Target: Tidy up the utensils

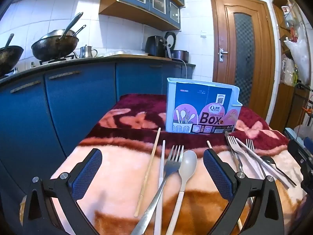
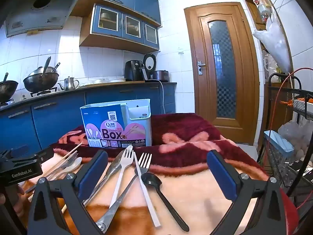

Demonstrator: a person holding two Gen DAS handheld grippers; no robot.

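Your left gripper (image 1: 152,168) hangs wide open over a metal fork (image 1: 168,168), grey spoon (image 1: 187,164) and chopsticks (image 1: 148,172) lying loose; your right gripper (image 2: 157,168), equally spread, over a black spoon (image 2: 151,180). The pale-blue utensil box (image 1: 201,109) stands upright straight ahead on the plush blanket (image 1: 117,168).

A plush blanket (image 1: 121,168) is covering the surface, carrying a box (image 1: 201,109) standing upright, with chopsticks (image 1: 148,170), forks (image 1: 172,162), spoons (image 1: 185,168) and a knife (image 2: 111,170) lying loose before it.
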